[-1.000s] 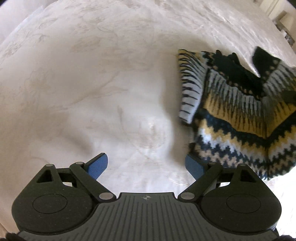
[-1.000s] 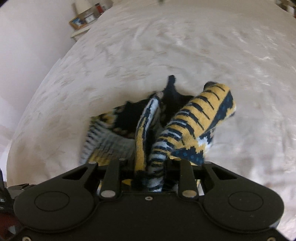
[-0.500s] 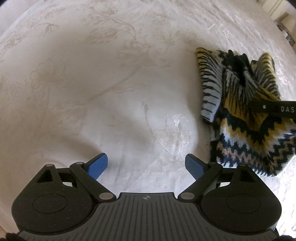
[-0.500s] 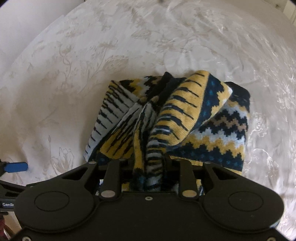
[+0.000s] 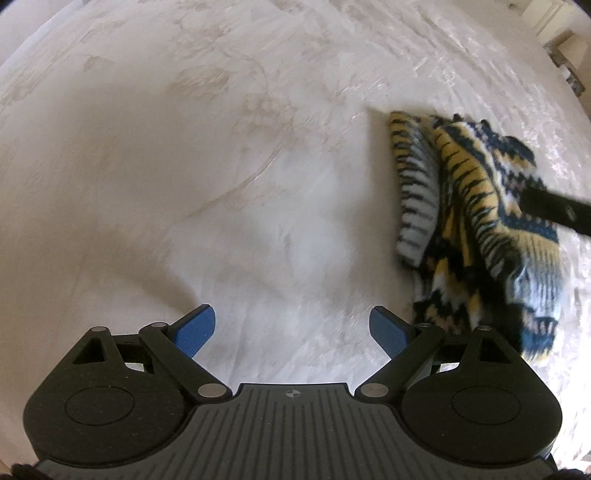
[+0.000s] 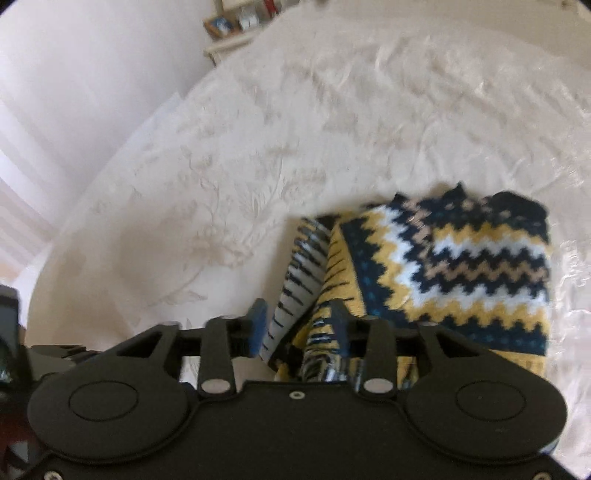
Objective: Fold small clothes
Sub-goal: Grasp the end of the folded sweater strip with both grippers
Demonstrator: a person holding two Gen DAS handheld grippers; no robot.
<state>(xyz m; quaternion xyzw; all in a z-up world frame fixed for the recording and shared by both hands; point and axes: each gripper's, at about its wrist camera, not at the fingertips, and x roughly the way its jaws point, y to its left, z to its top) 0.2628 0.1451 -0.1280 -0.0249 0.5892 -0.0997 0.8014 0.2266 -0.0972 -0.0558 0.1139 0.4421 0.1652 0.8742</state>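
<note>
A small knitted sweater (image 6: 454,266) in yellow, navy, white and tan zigzags lies folded on the white bedspread (image 6: 295,129). My right gripper (image 6: 299,328) has its blue pads parted, and a striped sleeve of the sweater lies loosely between them. In the left wrist view the sweater (image 5: 476,221) lies at the right, with the right gripper's black body (image 5: 554,208) over it. My left gripper (image 5: 291,328) is open and empty above bare bedspread, to the left of the sweater.
The white embroidered bedspread (image 5: 184,166) covers the whole surface. A shelf with small items (image 6: 236,26) stands by the wall beyond the bed's far edge. The bed's left edge drops off toward a pale wall (image 6: 55,92).
My right gripper has laid the sleeve down over the sweater and its jaws have parted from the closed grip. The left gripper has stayed open, shifting slightly.
</note>
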